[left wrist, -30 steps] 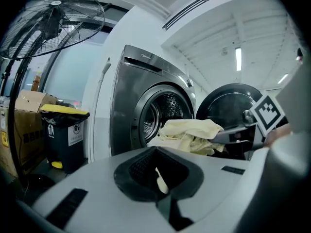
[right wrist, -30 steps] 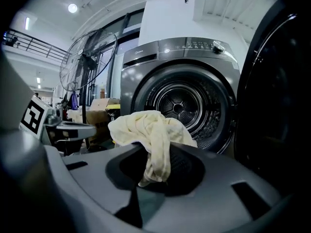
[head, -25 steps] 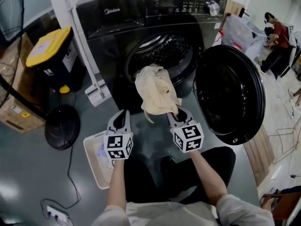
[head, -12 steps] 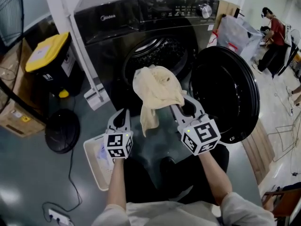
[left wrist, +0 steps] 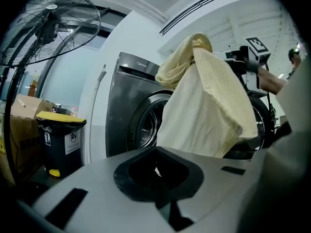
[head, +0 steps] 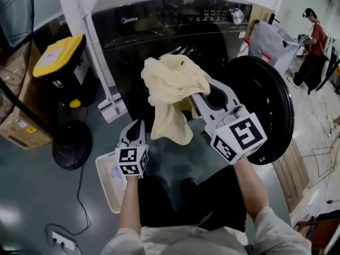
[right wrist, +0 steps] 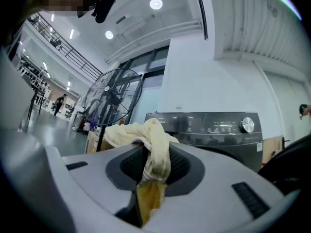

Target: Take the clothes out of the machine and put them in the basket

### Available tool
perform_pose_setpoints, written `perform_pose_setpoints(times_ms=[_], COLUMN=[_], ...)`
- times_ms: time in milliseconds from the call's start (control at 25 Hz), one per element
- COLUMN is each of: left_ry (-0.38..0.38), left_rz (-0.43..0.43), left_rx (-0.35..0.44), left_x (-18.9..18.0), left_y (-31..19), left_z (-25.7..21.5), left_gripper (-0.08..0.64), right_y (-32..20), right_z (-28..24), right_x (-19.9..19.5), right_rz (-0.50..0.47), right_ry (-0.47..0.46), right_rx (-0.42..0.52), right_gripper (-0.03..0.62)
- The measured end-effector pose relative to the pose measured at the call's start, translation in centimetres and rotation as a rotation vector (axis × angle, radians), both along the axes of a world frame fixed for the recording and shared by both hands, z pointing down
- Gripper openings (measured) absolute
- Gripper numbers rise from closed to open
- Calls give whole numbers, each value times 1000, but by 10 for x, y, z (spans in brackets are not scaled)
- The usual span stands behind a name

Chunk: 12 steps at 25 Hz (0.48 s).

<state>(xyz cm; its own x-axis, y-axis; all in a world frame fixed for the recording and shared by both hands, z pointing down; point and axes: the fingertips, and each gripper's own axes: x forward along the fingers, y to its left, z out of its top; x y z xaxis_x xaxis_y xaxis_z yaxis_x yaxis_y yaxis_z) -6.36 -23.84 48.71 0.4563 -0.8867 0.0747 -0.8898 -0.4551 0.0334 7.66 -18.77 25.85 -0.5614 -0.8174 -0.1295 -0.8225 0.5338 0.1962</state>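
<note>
Cloth (head: 172, 84), pinched in the right tongs (head: 197, 95), has lifted higher; left tongs (head: 138, 125) sit closed, empty.

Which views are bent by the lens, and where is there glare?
Left gripper view: strong fisheye bending, dark corners, the fan looks curved. Right gripper view: same bending, a ceiling lamp glares. Head view: dim, little bending, pale reflections on the floor.

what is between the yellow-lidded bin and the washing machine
A white long-handled tool stands there, flat head on the floor, between the bin and the washing machine; the head view shows it.
</note>
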Motion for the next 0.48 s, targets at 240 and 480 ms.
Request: perform_pose_setpoints(times_ms=[240,480], left_ry=[-3,-18], left_rz=[-56,-176], left_rx=[2,-13], left_x=[-29,-95], left_y=[4,15], left_z=[2,9], left_gripper=[18,18], right_y=[-3,3], right_z=[9,14], right_x=[-48,-103], right_rz=[-112,-252], right_ry=[27,-9], right_rx=[-21,-34], right_gripper=[91,91])
